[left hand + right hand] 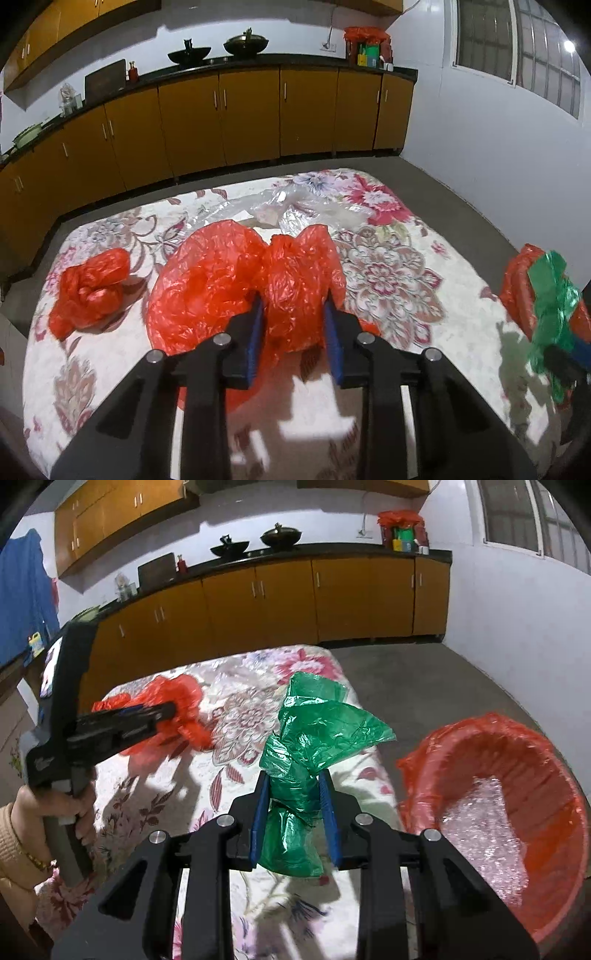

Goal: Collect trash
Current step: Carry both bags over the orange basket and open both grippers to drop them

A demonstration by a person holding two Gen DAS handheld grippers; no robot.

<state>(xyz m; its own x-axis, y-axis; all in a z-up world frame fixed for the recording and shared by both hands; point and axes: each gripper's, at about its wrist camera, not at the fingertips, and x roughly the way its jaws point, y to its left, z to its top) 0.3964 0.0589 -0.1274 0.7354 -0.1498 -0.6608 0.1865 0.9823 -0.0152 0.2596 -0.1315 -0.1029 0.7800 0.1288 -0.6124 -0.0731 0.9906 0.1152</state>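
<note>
- Left gripper [293, 306] closed on a crumpled red bag [295, 273], blue pads pressed into both sides of the plastic, the bag bulging up between the fingers.
- Same gripper seen side-on from the right wrist view, held by a hand [79, 812] at the left edge of the picture, tips buried in red plastic.
- Right gripper [293, 781] closed on a green bag [314, 734], pinched at its twisted middle; the upper part fanned out above the fingers, a lower lump hanging below them.
- Green bag lifted clear of the floral cloth [388, 266], over the cloth's right edge, near the red bin [517, 775].
- Red bin just beside the cloth on the grey floor [443, 679], lined with red plastic, something shiny and clear lying in its bottom.
- Larger red bag [199, 280] spread on the cloth, touching the held one on its left.
- Small red bag [90, 288] bunched up further left, apart from the others.
- Clear plastic wrap [295, 210] crumpled on the far part of the cloth, behind the red bags.
- Orange cabinets [221, 118] along the far wall under a dark counter [240, 66], two dark woks [218, 50] on top.
- Window [517, 48] at the upper right.
</note>
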